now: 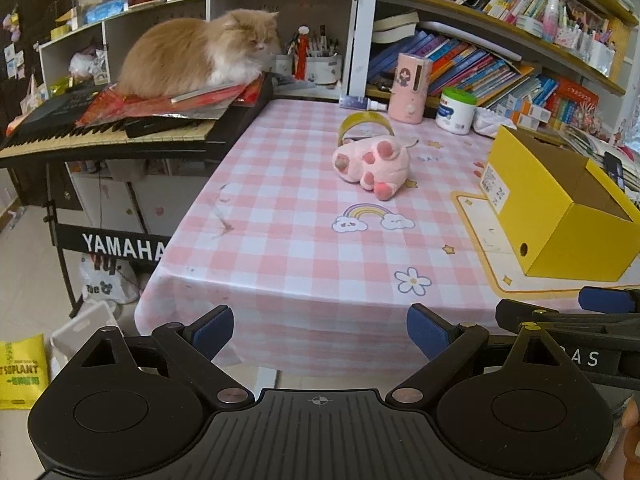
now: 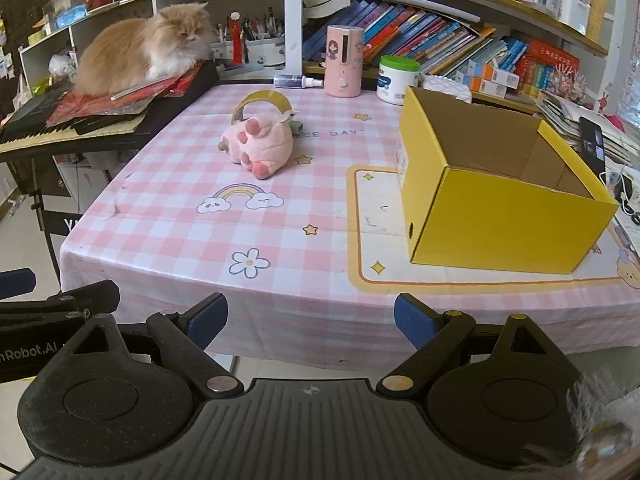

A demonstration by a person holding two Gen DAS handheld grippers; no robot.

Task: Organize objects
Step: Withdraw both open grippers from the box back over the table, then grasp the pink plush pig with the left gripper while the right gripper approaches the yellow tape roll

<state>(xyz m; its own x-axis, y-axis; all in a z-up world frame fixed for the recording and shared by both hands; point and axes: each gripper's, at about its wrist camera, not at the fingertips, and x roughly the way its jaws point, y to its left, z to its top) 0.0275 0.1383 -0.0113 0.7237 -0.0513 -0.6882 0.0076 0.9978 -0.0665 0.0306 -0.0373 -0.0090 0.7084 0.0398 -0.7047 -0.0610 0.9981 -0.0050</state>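
Left wrist view: left tool (image 1: 320,330) released, angled down | right tool (image 2: 311,322) released, angled down, before table (image 2: 320,240)

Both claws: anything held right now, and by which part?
Nothing. The left claw and right claw are open and empty at the table's near edge; the pink plush lies untouched on the tablecloth.

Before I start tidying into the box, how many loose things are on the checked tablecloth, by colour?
Pink: 2, the plush toy and the dispenser
Yellow: 2, the box and the headband
White: 1, the tub
Dark: 1, the spray bottle
Total: 6
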